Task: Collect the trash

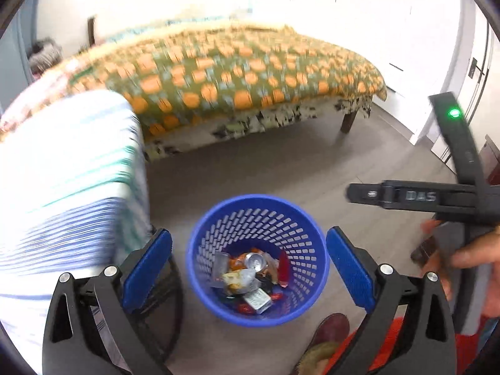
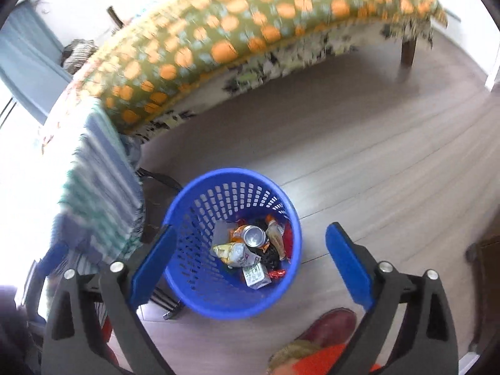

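Left tongs (image 1: pixel 248 268): spread wide, empty, poised above blue basket (image 1: pixel 315 284). Right tongs (image 2: pixel 250 270): likewise spread, empty, same basket (image 2: pixel 184 268) below and between pads. Trash (image 2: pixel 250 250) (can, wrappers, small carton): heaped at basket bottom, straight ahead and below both tongs. Basket: upright on floor (image 2: pixel 359 162), beside striped cloth (image 2: pixel 100 206), bed (image 2: pixel 237 25) beyond. No loose trash visible on floor. Neither hand clearly nearer.

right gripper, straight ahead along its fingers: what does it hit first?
Most likely the trash inside the blue basket: the open right gripper points down into its mouth, with the can and wrappers lying in line. Nothing shows between the fingers above them, though depth is hard to judge.
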The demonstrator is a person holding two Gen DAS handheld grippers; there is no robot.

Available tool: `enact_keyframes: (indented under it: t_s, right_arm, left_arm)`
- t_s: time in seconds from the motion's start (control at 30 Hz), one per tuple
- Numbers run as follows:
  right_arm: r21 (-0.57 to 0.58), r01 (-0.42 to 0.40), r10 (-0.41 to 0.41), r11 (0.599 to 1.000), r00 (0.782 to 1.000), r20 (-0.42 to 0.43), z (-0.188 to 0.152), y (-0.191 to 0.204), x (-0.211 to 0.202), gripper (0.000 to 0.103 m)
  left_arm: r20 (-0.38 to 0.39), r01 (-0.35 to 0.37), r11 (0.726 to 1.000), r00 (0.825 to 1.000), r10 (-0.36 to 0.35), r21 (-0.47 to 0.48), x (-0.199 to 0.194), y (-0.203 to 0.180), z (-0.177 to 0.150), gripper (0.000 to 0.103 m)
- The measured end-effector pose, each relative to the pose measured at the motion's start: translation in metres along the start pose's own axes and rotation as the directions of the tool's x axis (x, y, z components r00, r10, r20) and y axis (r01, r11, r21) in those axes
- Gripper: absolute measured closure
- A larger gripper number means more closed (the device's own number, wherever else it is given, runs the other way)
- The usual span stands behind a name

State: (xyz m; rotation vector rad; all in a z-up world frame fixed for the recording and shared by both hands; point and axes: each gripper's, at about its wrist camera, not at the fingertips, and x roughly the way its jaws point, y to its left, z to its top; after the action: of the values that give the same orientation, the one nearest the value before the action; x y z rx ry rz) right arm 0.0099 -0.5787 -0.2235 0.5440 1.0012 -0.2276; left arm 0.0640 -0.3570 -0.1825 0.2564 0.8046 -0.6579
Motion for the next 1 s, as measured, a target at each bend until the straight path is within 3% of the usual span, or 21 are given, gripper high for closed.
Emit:
enact_keyframes:
  t_s: [0.13,0.23,0.3,0.47,0.53,0.6,0.67,0.73,1.0]
  right_arm:
    - [-0.058,0.03,-0.025,0.998,0.995,0.101,-0.029,0.021,-0.054,0.005]
    - [-0.084,0.145,-0.129,0.986,0.976,0.178,-0.055,0.035,-0.086,0.005]
    - [-0.09,0.171,-0.15,0.981,0.968,0.204,-0.068,0.039,-0.097,0.005]
    - [-0.06,0.205,-0.184,0.977,0.95,0.254,-0.092,0.044,-0.114,0.005]
    - [-0.063,0.265,-0.243,0.962,0.94,0.24,-0.098,0.048,-0.113,0.005]
    - [-0.093,0.253,-0.225,0.963,0.944,0.242,-0.103,0.049,-0.112,0.005]
    - [-0.08,0.174,-0.155,0.981,0.967,0.203,-0.106,0.043,-0.105,0.005]
    - [-0.064,0.138,-0.124,0.988,0.976,0.181,-0.11,0.039,-0.099,0.005]
    - [-0.123,0.157,-0.142,0.98,0.982,0.123,-0.118,0.044,-0.08,0.005]
  left_arm:
    - [0.034,-0.071,0.996,0.997,0.07,0.046,-0.041,-0.008,-0.01,0.005]
    - [0.066,-0.114,0.99,0.992,0.109,0.081,-0.064,-0.014,-0.019,0.005]
    - [0.062,-0.136,0.986,0.989,0.131,0.094,-0.071,-0.016,-0.024,0.005]
    - [-0.011,-0.072,0.996,0.997,0.073,0.052,-0.072,-0.012,-0.035,0.005]
    - [-0.028,-0.043,0.999,0.999,0.044,0.032,-0.069,-0.01,-0.04,0.005]
    - [-0.056,-0.01,1.0,0.998,0.011,0.017,-0.065,-0.009,-0.046,0.005]
    - [-0.087,-0.013,1.0,0.996,0.015,0.023,-0.059,-0.011,-0.053,0.005]
    - [-0.114,-0.019,0.999,0.993,0.022,0.027,-0.052,-0.011,-0.058,0.005]
    - [-0.195,-0.048,0.999,0.98,0.051,0.017,-0.031,-0.006,-0.07,0.005]
